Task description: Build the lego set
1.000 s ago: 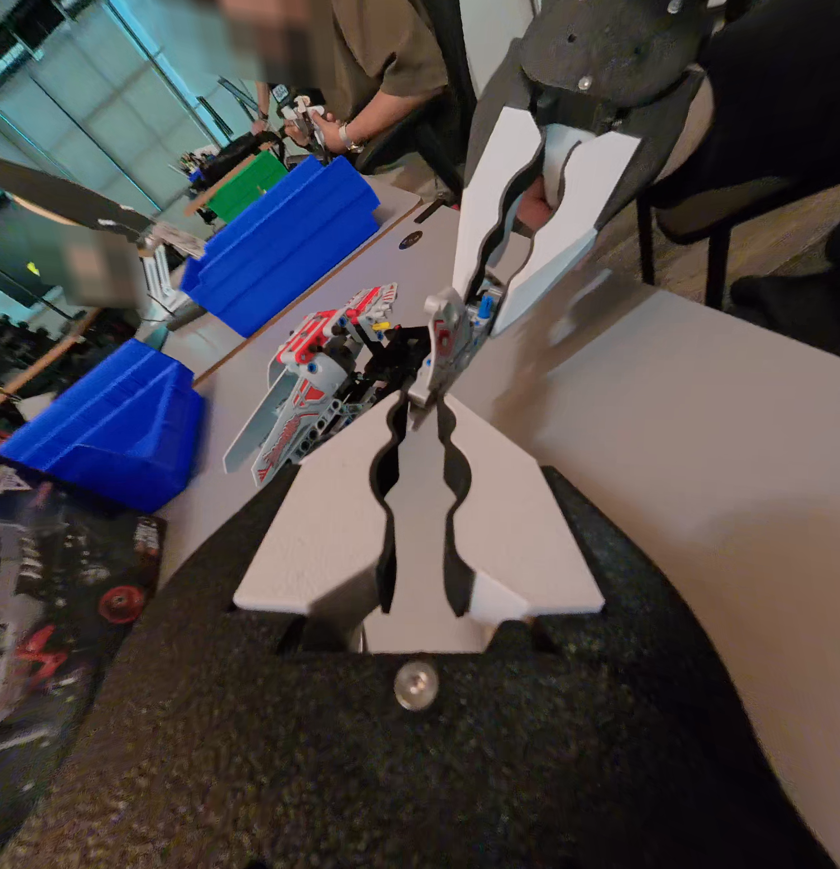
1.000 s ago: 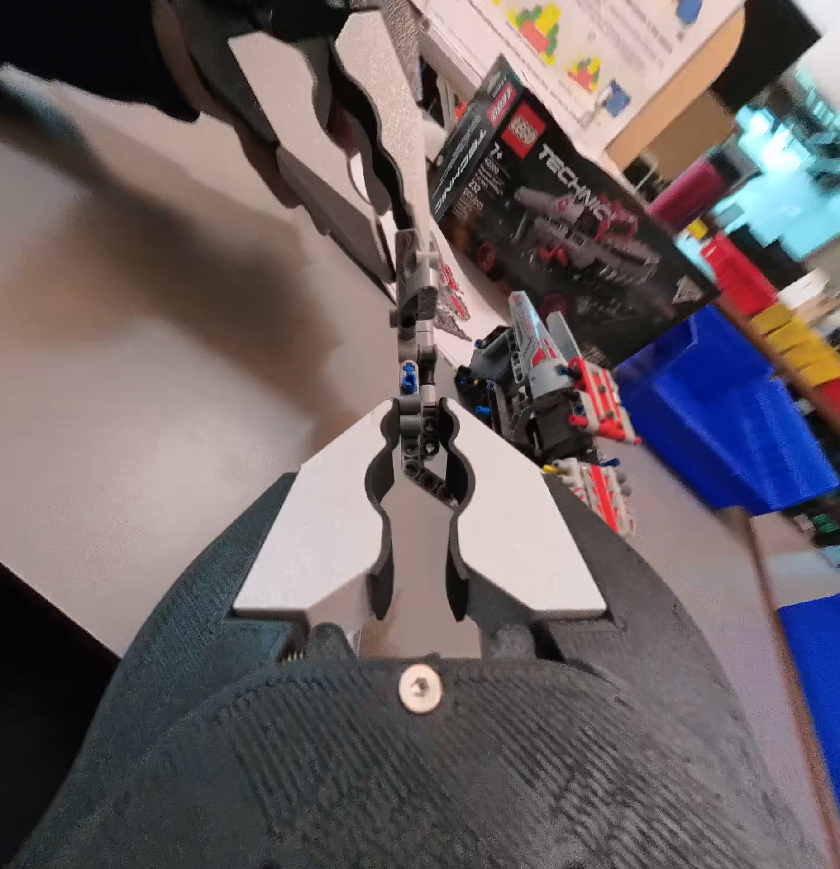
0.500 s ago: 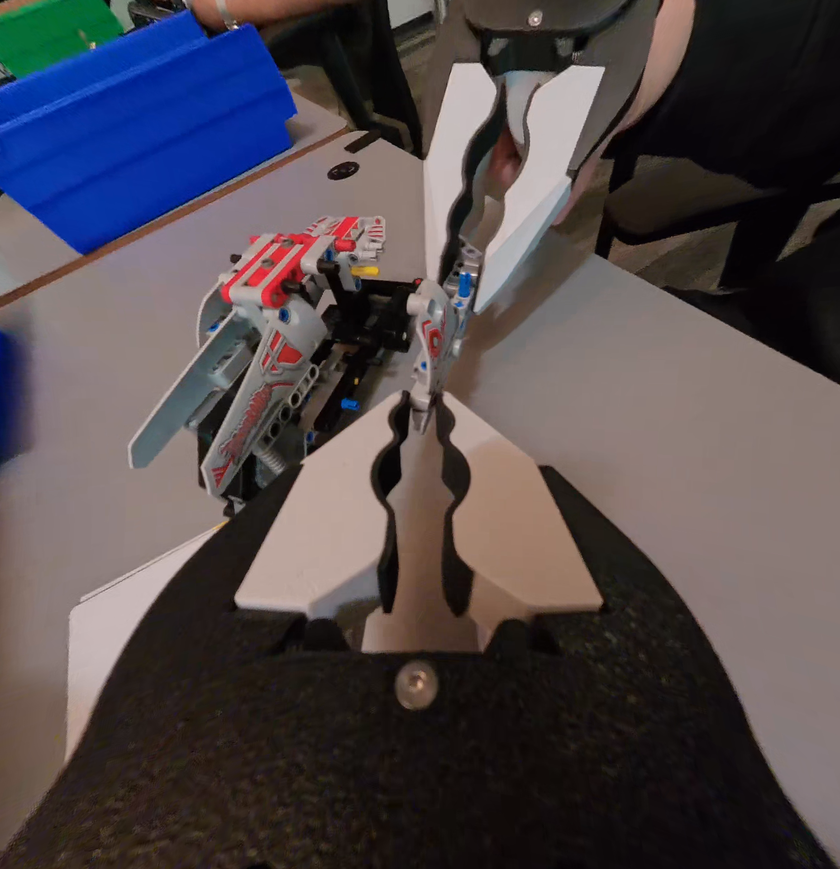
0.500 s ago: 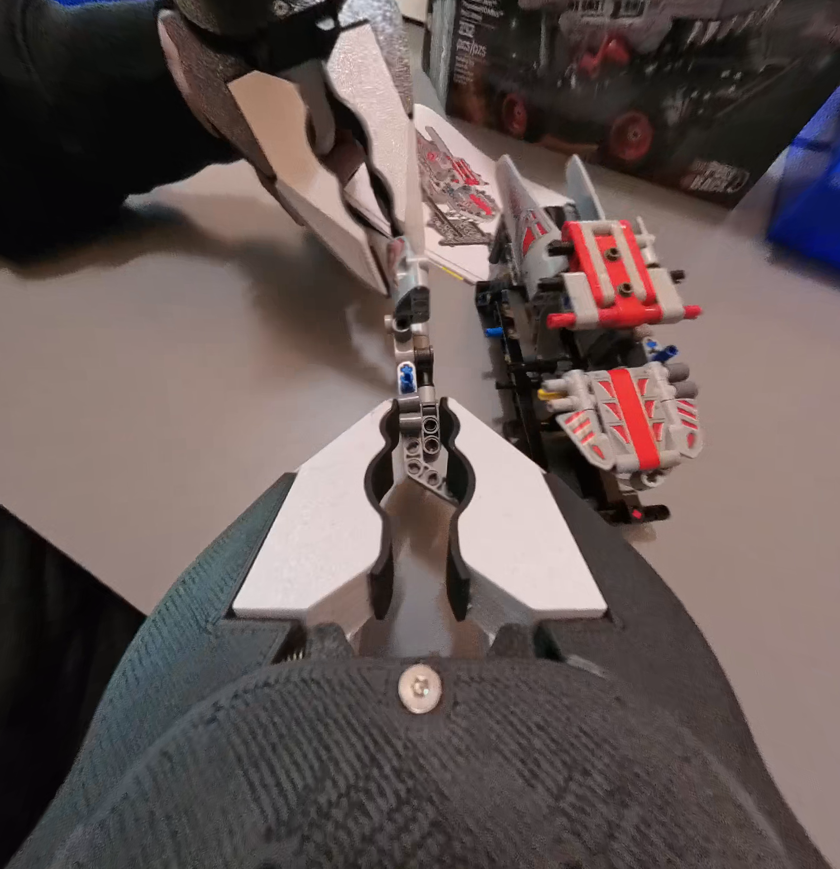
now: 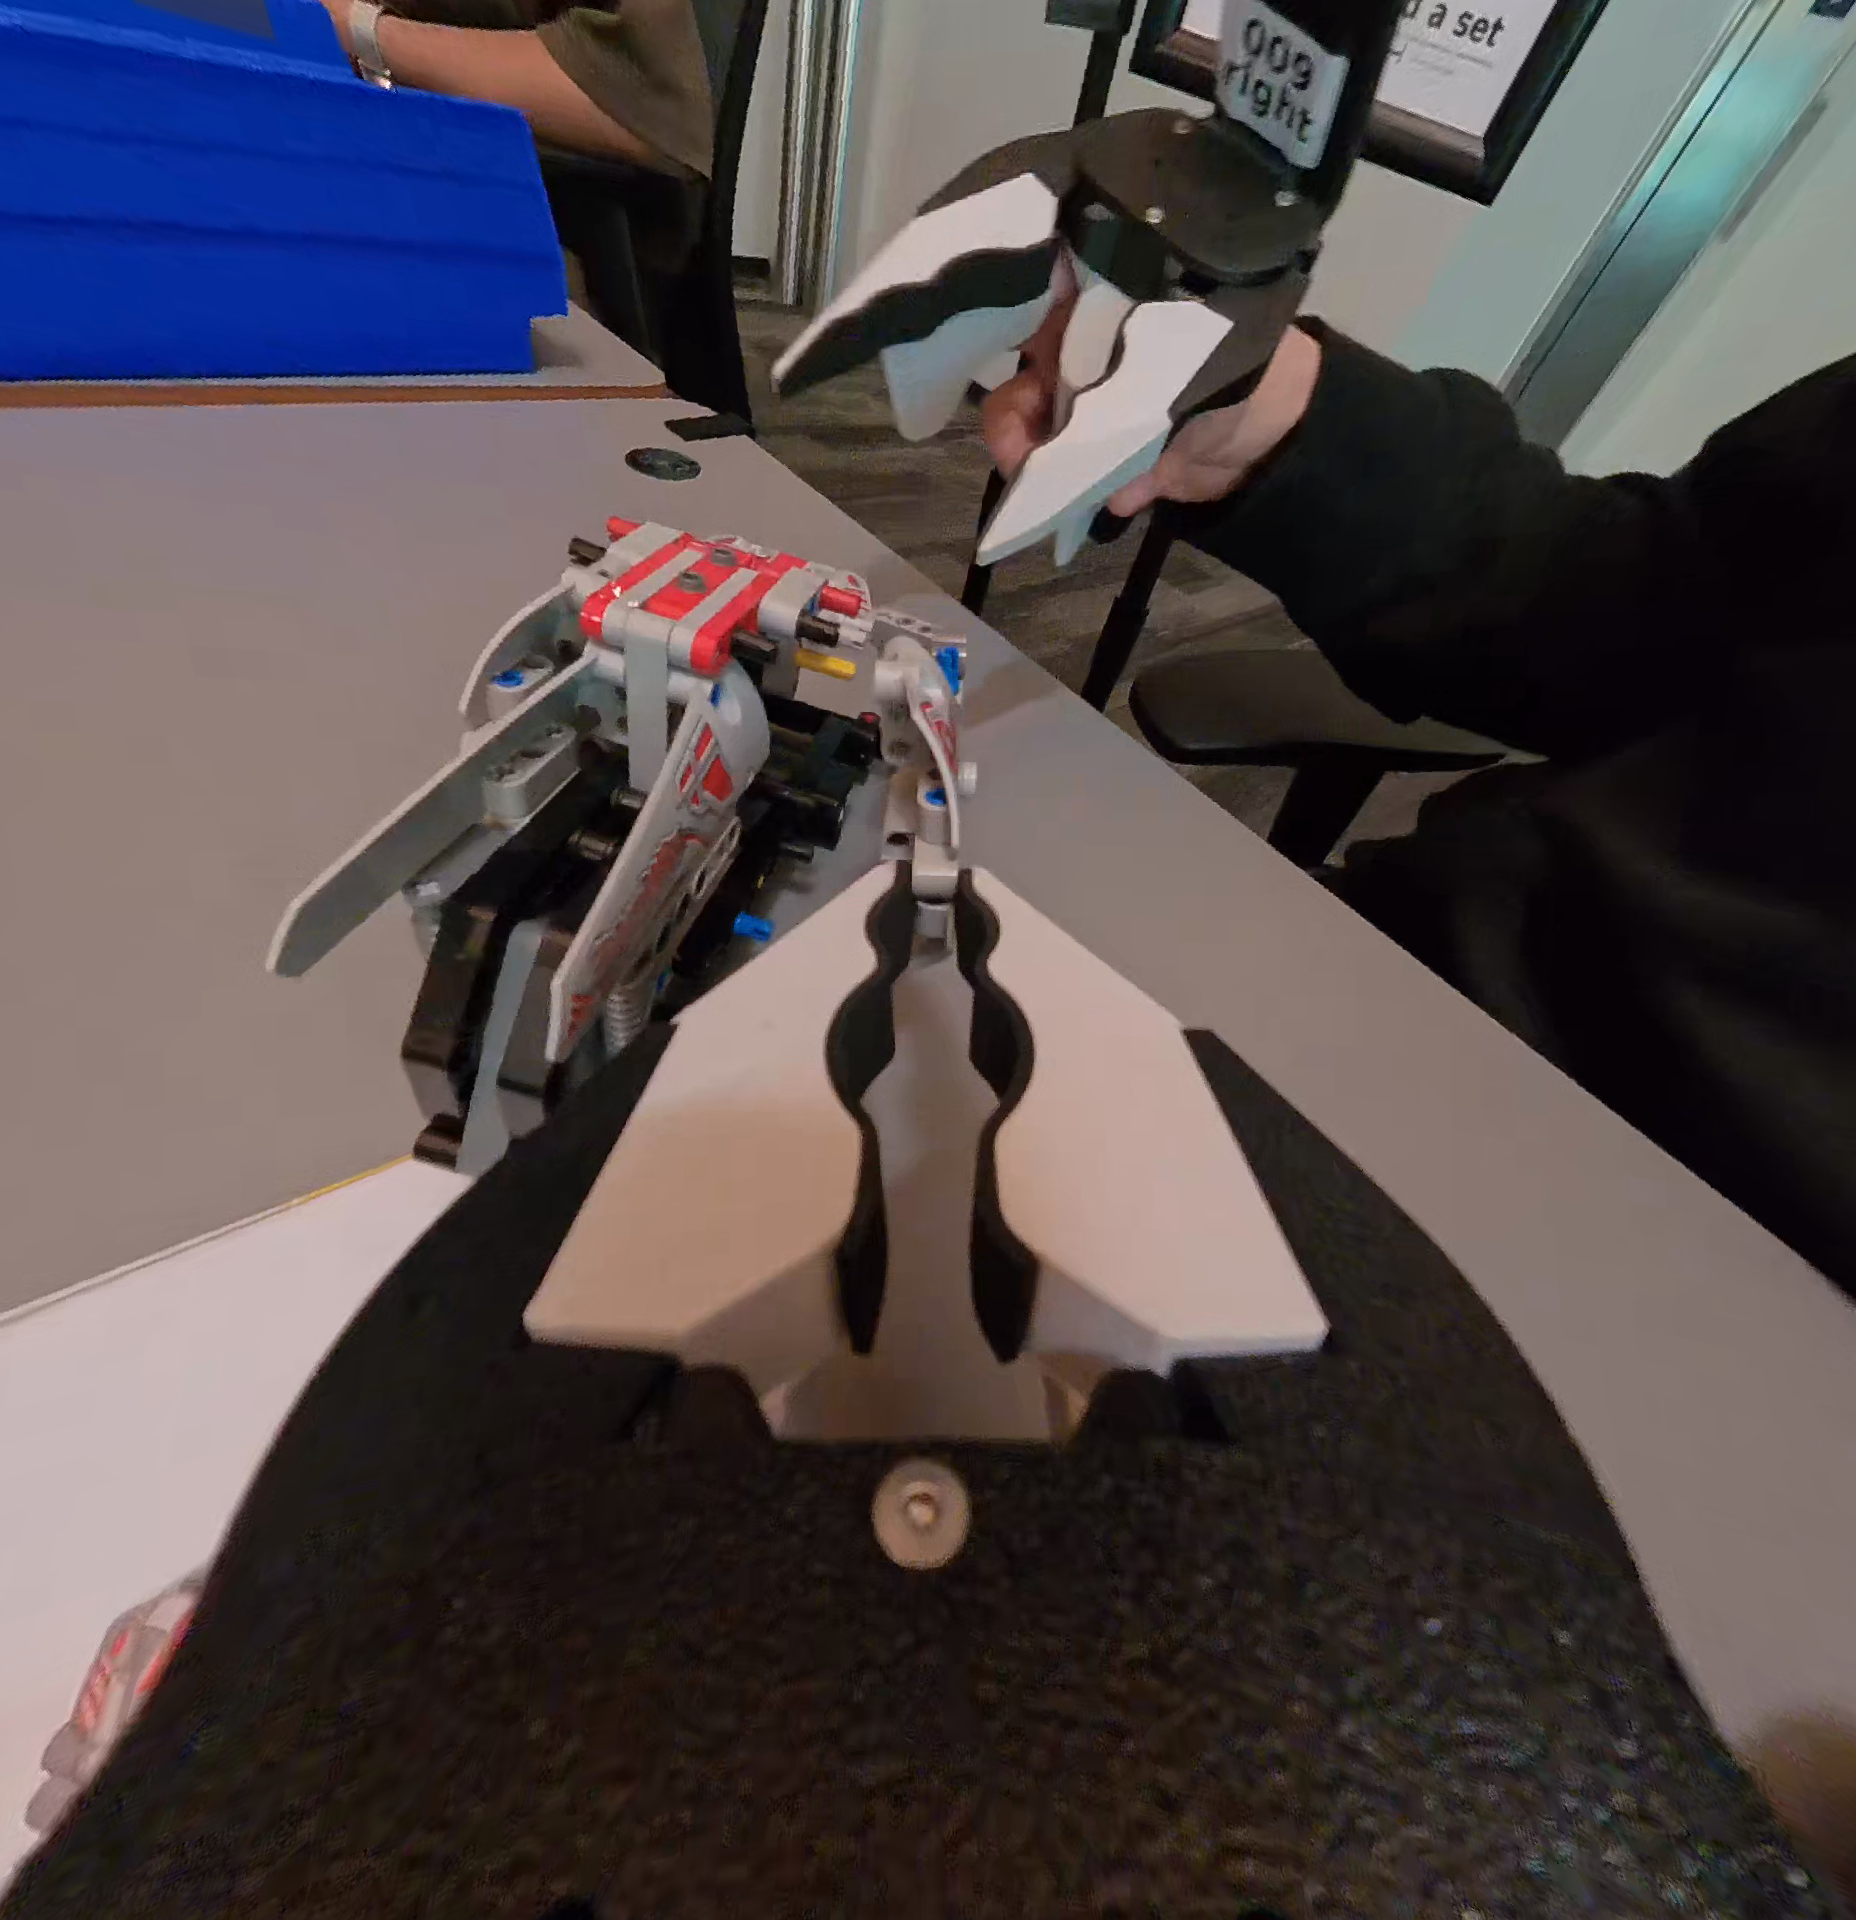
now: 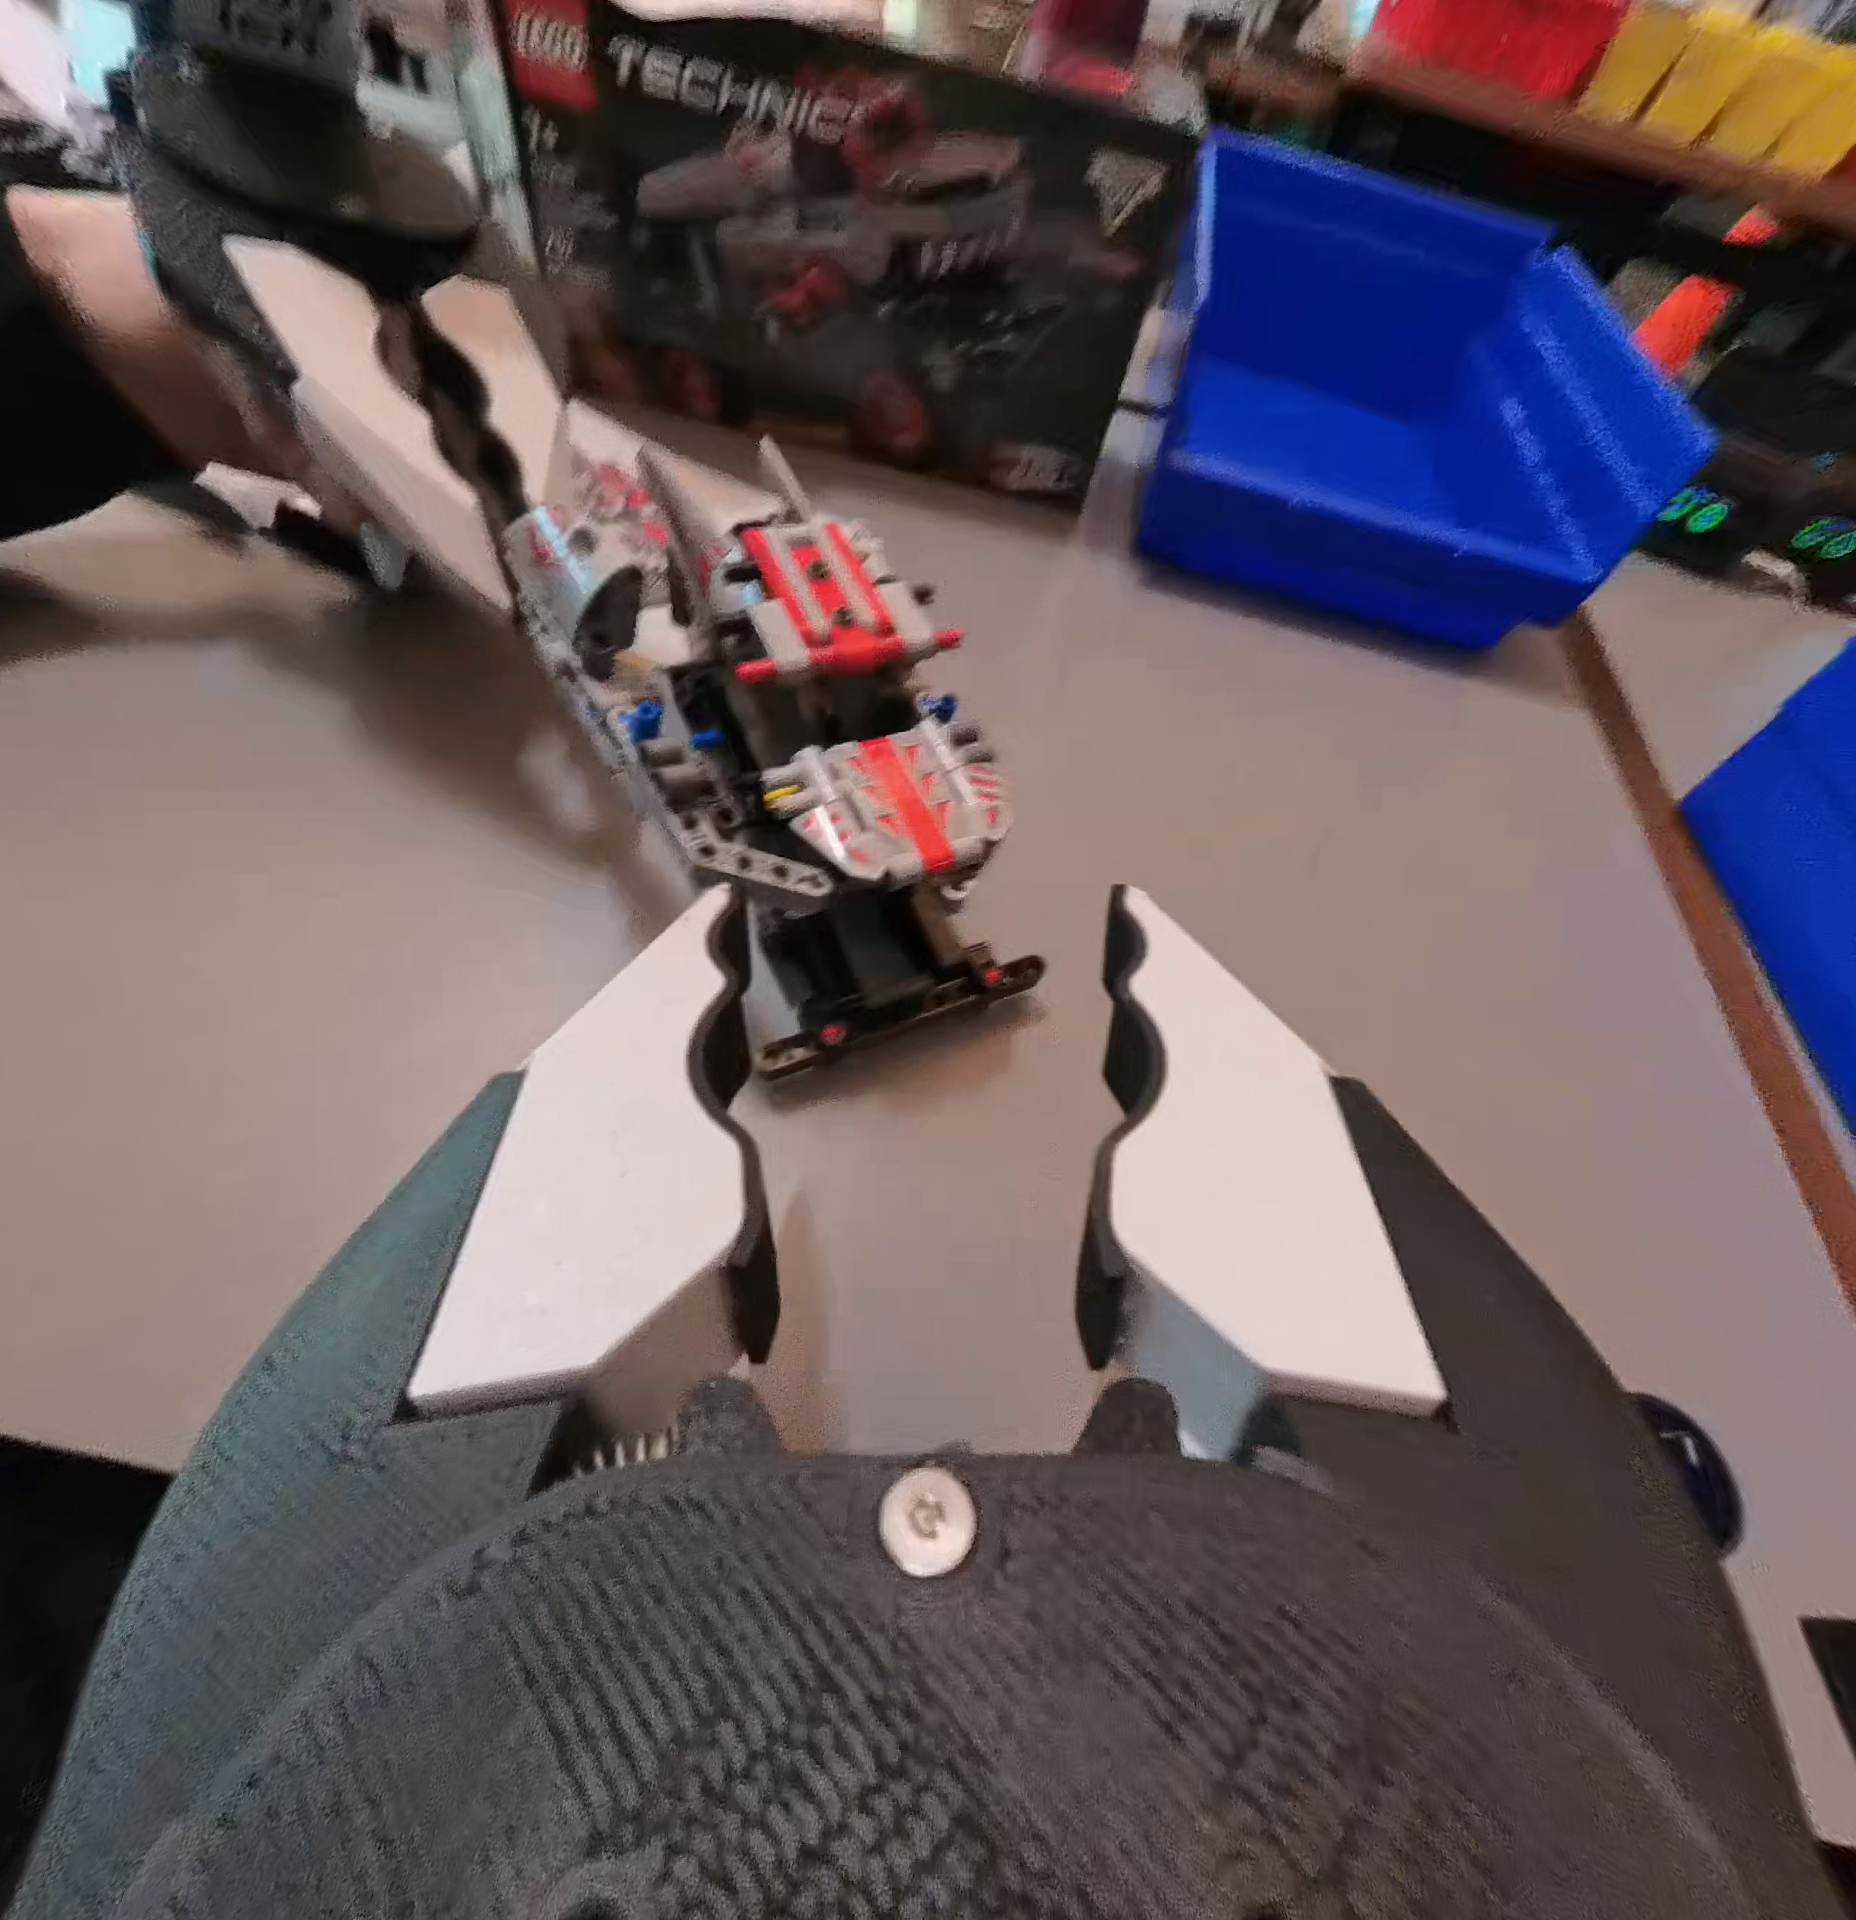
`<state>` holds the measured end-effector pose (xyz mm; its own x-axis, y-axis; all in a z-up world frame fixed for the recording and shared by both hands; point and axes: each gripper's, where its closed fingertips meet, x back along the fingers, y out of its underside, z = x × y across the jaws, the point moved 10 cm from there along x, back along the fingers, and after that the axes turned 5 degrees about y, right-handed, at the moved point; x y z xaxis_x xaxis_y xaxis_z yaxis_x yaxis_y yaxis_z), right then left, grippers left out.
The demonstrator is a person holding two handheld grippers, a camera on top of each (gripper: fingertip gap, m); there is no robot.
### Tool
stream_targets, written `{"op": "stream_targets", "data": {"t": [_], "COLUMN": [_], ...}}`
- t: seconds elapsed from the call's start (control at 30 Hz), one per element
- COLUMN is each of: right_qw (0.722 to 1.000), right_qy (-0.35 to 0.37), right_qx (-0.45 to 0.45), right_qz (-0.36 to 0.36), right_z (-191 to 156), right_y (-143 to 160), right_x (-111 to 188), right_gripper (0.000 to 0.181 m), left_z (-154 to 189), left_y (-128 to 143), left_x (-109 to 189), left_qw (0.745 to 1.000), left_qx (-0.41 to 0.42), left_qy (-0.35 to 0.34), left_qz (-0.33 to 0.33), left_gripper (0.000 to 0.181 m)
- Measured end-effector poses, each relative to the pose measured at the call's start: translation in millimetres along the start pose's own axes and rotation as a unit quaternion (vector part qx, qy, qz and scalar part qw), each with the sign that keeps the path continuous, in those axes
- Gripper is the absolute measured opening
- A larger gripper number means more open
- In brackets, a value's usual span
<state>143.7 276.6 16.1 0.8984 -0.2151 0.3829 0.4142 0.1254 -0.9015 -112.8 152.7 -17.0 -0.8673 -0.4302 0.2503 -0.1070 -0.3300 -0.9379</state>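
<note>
A grey, red and black Lego Technic vehicle [image 5: 675, 769] stands on the grey table [image 5: 176, 623]. My left gripper [image 5: 929, 894] is shut on the lower end of a grey side panel [image 5: 929, 748] with red markings, held upright against the vehicle's right side. My right gripper [image 6: 919, 904] is open and empty, hovering just short of the vehicle's near end [image 6: 862, 810]. In the left wrist view the right gripper [image 5: 893, 468] hangs open above the table edge. In the right wrist view the left gripper [image 6: 508, 530] holds the panel [image 6: 565, 592] at the vehicle's left flank.
Blue bins stand at the back [image 5: 228, 208] and to the right [image 6: 1402, 416]. The dark set box [image 6: 851, 239] stands behind the vehicle. A white instruction booklet [image 5: 176, 1403] lies under my left gripper. Another person's arm [image 5: 467, 62] is at the far table.
My right gripper has let go of the side panel, opened and pulled back. My left gripper has brought the panel down against the vehicle's side.
</note>
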Motion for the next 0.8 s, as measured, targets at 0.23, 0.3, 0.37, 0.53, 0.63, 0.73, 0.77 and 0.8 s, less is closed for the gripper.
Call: {"op": "stream_targets", "data": {"t": [0.23,0.3,0.37,0.53,0.63,0.73,0.77,0.8], "right_qw": [0.997,0.995,0.993,0.989,0.988,0.986,0.986,0.985], "right_qy": [-0.077,-0.099,-0.116,-0.146,-0.153,-0.158,-0.160,-0.163], "right_qx": [0.030,0.026,0.017,0.002,0.005,0.023,0.028,0.033], "right_qz": [-0.008,0.012,0.022,0.026,0.024,0.037,0.038,0.036], "right_z": [4.7,3.0,4.0,8.0,8.1,5.5,5.2,4.9], "right_y": [9.6,6.0,6.2,8.5,9.6,10.2,10.8,11.4], "right_x": [-23.4,-29.1,-35.2,-47.4,-50.9,-52.9,-54.1,-55.4], "right_gripper": [0.107,0.106,0.102,0.094,0.090,0.086,0.088,0.090], "left_z": [-2.8,-4.8,-7.1,-13.1,-14.4,-15.5,-15.4,-15.3], "left_y": [-3.4,-3.7,-4.0,-3.9,-4.0,-4.0,-4.0,-4.1], "left_x": [-1.0,-0.8,-0.6,-1.0,0.7,3.6,5.0,6.3], "left_qw": [0.999,0.999,0.999,0.999,1.000,0.999,0.999,0.999], "left_qx": [-0.029,-0.026,-0.018,0.006,0.001,0.006,0.005,0.005], "left_qy": [0.021,0.021,0.026,0.032,0.027,0.030,0.034,0.036], "left_qz": [0.011,0.014,0.017,0.012,0.013,0.018,0.019,0.017], "left_gripper": [0.005,0.004,0.004,0.004,0.004,0.004,0.004,0.004]}}
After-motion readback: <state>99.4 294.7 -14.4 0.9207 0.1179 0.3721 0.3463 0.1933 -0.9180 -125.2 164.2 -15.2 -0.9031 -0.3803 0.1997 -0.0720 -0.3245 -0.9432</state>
